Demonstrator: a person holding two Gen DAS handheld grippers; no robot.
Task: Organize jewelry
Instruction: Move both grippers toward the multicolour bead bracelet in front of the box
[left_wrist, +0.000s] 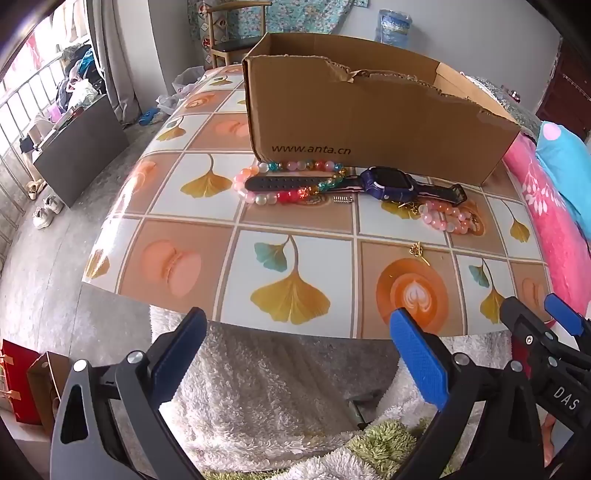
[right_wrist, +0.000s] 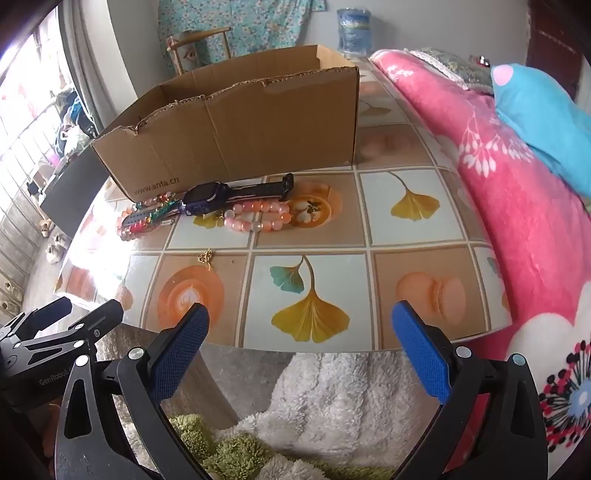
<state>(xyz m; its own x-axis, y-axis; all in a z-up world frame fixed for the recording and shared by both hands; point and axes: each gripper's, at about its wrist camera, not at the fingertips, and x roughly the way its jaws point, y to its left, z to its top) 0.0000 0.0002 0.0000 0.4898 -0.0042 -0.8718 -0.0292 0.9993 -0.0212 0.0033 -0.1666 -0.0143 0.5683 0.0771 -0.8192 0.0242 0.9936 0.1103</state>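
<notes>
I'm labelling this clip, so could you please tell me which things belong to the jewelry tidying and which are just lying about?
Job: cardboard box, smartwatch, multicolour bead bracelet, pink bead bracelet, gold pendant.

Lying about: pink blanket, white towel, water jug, chair.

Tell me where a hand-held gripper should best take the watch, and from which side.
Probably at the watch body, coming from above with the fingers across its narrow width. It lies flat before the box, one strap over the multicoloured bracelet and the other by the pink bracelet, so the raised case is the clearest part.
</notes>
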